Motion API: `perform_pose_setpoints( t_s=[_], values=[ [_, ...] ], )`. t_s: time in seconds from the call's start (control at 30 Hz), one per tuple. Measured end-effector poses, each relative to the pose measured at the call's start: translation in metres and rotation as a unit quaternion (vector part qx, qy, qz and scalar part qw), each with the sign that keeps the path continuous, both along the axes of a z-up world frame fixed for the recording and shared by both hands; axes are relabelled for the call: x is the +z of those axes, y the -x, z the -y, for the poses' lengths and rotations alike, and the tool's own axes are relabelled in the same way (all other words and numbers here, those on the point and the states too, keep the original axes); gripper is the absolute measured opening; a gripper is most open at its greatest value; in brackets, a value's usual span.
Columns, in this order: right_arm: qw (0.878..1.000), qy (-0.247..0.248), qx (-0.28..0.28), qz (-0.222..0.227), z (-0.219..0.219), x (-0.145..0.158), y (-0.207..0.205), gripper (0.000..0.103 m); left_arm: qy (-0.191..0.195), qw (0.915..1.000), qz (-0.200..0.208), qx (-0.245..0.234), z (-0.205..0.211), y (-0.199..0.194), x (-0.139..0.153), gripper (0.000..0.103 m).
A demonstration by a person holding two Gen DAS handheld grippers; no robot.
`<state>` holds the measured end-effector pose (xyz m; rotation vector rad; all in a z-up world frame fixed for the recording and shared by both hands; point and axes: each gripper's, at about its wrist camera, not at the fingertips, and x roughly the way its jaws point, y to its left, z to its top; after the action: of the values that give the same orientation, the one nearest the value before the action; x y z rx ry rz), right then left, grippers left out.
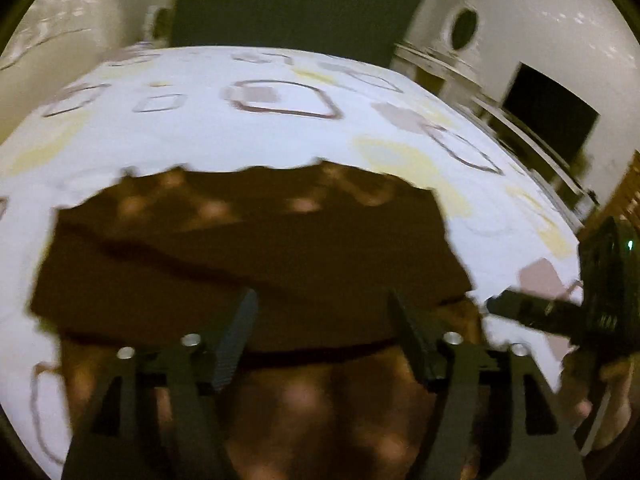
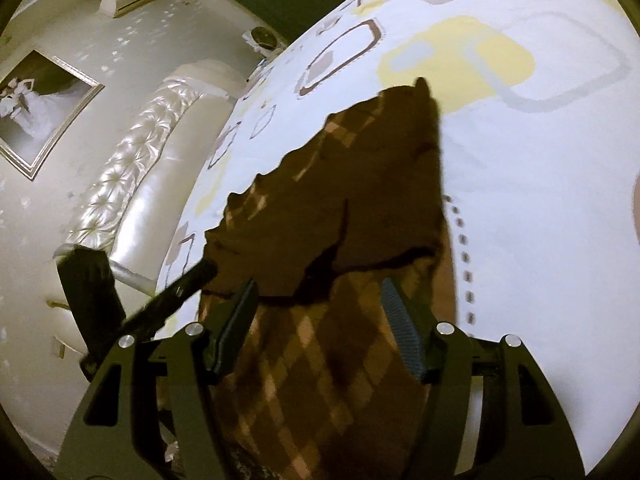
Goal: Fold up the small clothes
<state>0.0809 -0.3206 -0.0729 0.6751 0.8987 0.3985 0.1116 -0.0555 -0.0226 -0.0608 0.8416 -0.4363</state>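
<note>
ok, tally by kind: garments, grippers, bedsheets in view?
Brown checked garment: 1
Grippers: 2, left gripper and right gripper, both with jaws open
Patterned bedsheet: 1
Total: 4

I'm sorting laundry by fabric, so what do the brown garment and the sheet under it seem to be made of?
Brown garment: looks like a soft, matte knit or woven cloth with a lighter diamond check; it drapes in limp folds with a wavy edge. The fibre can't be told.
Sheet: seems a smooth, thin woven fabric, matte white with printed yellow and brown squares, lying nearly flat.
</note>
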Motion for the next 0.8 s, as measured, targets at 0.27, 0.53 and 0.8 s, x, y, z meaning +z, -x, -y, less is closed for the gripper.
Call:
perform_pose_setpoints(
  t_s=[0.27,0.53,0.8],
  values=[
    [1.0,0.013,-0.006,-0.026,-0.019,-0.004,-0.045,0.062,0.032,0.9915,-0.02,0.125,-0.108,0.013,-0.032,0.073],
    [0.997,0.028,0.003,-0.077,-0.044,-0.029,-0.082,0.046,0.059,0.9839,-0.037,0.165,-0.148,0.018,-0.056,0.073],
    [0.996,0.067,0.024,-0.063,-0.068,-0.02,-0.081,0.007,0.063,0.9845,-0.025,0.162,-0.156,0.021,-0.06,0.073]
  ],
)
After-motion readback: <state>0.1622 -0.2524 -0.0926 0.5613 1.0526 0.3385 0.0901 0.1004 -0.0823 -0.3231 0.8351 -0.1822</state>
